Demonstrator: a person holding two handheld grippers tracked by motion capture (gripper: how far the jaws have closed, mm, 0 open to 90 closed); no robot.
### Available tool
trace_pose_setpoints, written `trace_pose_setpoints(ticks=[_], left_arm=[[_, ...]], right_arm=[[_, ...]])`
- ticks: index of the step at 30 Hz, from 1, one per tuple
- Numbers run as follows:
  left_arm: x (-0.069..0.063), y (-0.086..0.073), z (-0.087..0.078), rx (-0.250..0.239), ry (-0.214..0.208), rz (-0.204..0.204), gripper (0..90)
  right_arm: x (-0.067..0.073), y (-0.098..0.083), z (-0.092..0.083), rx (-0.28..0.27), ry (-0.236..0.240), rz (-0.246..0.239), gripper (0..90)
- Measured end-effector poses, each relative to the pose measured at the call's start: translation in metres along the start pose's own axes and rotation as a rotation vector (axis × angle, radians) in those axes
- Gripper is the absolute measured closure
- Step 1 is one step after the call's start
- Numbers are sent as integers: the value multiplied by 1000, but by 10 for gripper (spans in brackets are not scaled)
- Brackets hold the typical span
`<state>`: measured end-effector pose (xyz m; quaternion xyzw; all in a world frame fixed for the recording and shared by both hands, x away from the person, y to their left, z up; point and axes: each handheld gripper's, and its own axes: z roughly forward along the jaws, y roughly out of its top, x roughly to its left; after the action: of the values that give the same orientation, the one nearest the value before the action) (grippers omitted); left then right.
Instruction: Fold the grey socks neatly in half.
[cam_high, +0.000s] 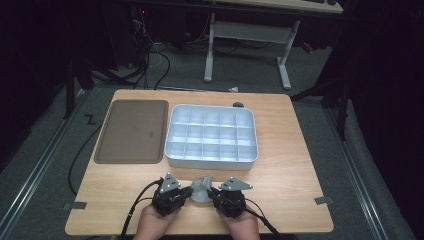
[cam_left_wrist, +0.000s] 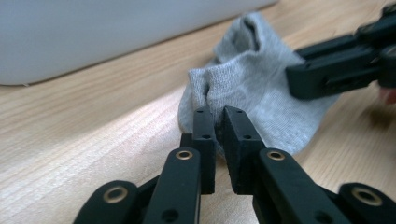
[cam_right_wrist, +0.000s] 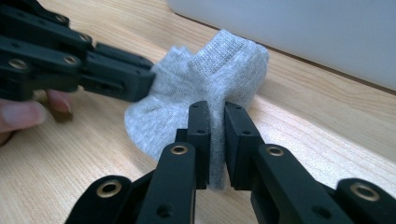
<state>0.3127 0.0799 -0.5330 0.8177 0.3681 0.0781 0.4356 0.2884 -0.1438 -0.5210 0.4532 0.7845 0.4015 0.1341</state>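
A small grey sock (cam_high: 202, 190) lies bunched on the wooden table near its front edge, just in front of the white tray. My left gripper (cam_high: 190, 193) pinches its left edge, jaws shut on the fabric (cam_left_wrist: 217, 122). From the other side my right gripper (cam_high: 211, 192) is shut on the sock's right edge (cam_right_wrist: 215, 122). In the left gripper view the sock (cam_left_wrist: 254, 88) spreads behind my jaws with the right gripper's jaws at its far side. The right gripper view shows the sock (cam_right_wrist: 205, 79) humped up between both grippers. A person's hands hold both tools.
A white tray (cam_high: 212, 159) divided into several compartments stands in the middle of the table. A flat brown tray (cam_high: 132, 131) lies to its left. Bare wood stretches to either side of the hands. A desk frame and cables stand on the floor beyond the table.
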Motion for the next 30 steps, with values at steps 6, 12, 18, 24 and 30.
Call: trace_pose_setpoints(ticks=[6, 12, 18, 24, 30], left_arm=[[-6, 2, 6, 37, 18, 38, 854], [-2, 1, -3, -35, -23, -10, 824], [-8, 6, -2, -73, -40, 21, 831], [-12, 6, 11, -18, -25, 44, 859], [-11, 7, 12, -6, -27, 32, 885]], right_arm=[[2, 4, -8, -31, -4, -15, 817], [3, 5, -12, -18, -40, -44, 820], [-2, 0, -8, -1, -33, -25, 820], [-4, -1, -7, 2, -31, -22, 819], [0, 3, -11, -20, -23, -23, 814]])
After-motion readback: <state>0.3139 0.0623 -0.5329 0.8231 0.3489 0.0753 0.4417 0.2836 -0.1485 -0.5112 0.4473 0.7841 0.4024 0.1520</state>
